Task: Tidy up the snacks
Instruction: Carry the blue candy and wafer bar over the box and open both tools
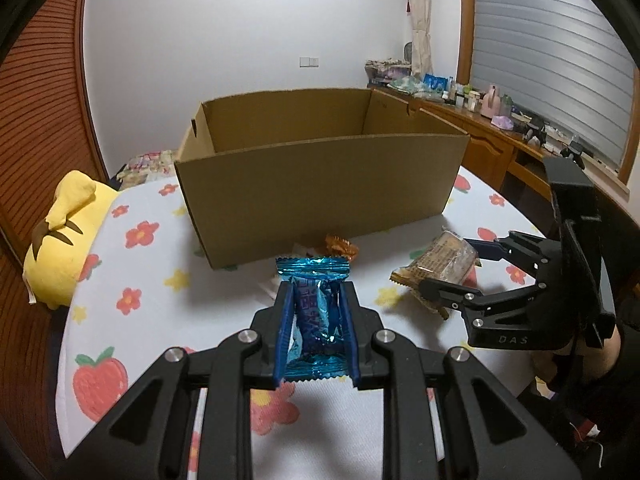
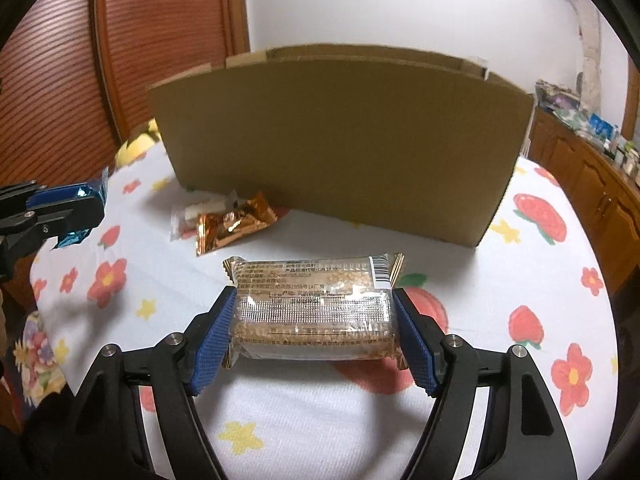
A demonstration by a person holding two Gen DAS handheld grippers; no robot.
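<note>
A flowered surface (image 2: 320, 420) is carrying a cardboard box (image 1: 320, 184). The left claw (image 1: 316, 292) is clamping a light, crinkly blue candy (image 1: 314, 312) midway. The right claw (image 2: 312, 312) is bracketing the soft biscuit pack's (image 2: 312, 304) ends; whether it is pressing, I cannot tell.

black hand-held gripper (image 1: 316, 292), blue ribbed pads (image 1: 284, 336), silver screws, "das" lettering

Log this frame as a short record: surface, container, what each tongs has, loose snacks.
surface: table with flower-print cloth
container: open cardboard box, upright
left tongs: shut on blue snack packet
right tongs: pads at both ends of clear biscuit pack, grip not certain
loose snacks: orange wrapper and small white packet, near the box front
</note>
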